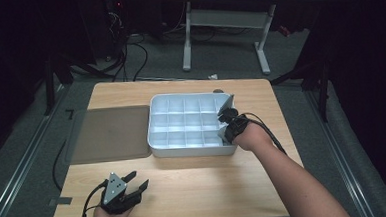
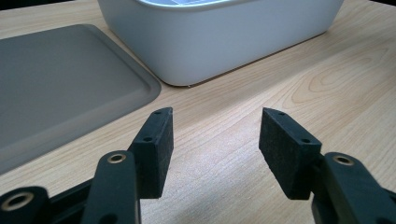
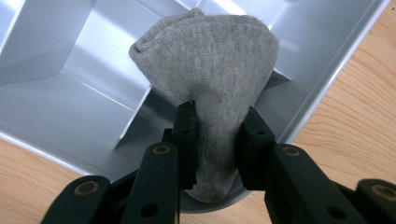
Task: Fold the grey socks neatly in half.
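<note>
A grey sock (image 3: pixel 210 60) is pinched at its lower part between the jaws of my right gripper (image 3: pixel 218 126), and its free end fans out above a compartment of the white divided tray (image 3: pixel 56 107). In the high view the right gripper (image 1: pixel 225 127) reaches into the tray's (image 1: pixel 188 151) front right corner. My left gripper (image 1: pixel 138 180) rests low over the wooden table near its front left, away from the tray. Its jaws (image 2: pixel 215 135) stand open with only bare wood between them.
A flat grey mat (image 1: pixel 109 133) lies left of the tray, also seen as the grey mat (image 2: pixel 60 79) in the left gripper view beside the tray's outer wall (image 2: pixel 224 42). The table's right edge runs close to the right forearm. A white desk frame (image 1: pixel 263 49) stands beyond the table.
</note>
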`<action>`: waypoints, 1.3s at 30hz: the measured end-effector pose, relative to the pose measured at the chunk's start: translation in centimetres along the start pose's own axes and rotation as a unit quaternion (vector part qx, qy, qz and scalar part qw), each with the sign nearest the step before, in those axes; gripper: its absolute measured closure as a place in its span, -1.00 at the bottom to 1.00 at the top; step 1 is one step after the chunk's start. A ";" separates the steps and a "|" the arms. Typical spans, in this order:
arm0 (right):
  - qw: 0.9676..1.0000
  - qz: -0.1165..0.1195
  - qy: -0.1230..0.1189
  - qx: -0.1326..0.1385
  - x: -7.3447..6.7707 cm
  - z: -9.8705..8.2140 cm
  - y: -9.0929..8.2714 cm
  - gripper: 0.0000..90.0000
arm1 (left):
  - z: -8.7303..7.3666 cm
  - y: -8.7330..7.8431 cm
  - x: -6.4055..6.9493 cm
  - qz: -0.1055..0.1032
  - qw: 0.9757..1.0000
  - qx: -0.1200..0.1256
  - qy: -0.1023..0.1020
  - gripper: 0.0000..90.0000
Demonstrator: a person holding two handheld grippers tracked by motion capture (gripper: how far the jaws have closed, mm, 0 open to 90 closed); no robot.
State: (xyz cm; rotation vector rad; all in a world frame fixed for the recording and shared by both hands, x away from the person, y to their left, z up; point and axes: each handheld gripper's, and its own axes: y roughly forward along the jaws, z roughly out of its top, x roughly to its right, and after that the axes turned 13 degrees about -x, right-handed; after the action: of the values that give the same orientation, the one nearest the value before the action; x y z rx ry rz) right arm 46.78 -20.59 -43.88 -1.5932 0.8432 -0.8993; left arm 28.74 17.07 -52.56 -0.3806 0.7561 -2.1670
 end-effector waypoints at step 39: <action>0.999 0.029 -0.009 -0.020 0.4 0.7 1.1 0.48 | -0.1 -0.1 -0.1 0.001 1.000 0.000 -0.005 0.01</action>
State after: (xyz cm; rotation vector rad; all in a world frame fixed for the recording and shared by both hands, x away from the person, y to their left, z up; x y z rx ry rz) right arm 47.53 -20.85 -44.98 -1.6009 0.8959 -0.8306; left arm 28.75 17.24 -52.55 -0.3894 0.7501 -2.1623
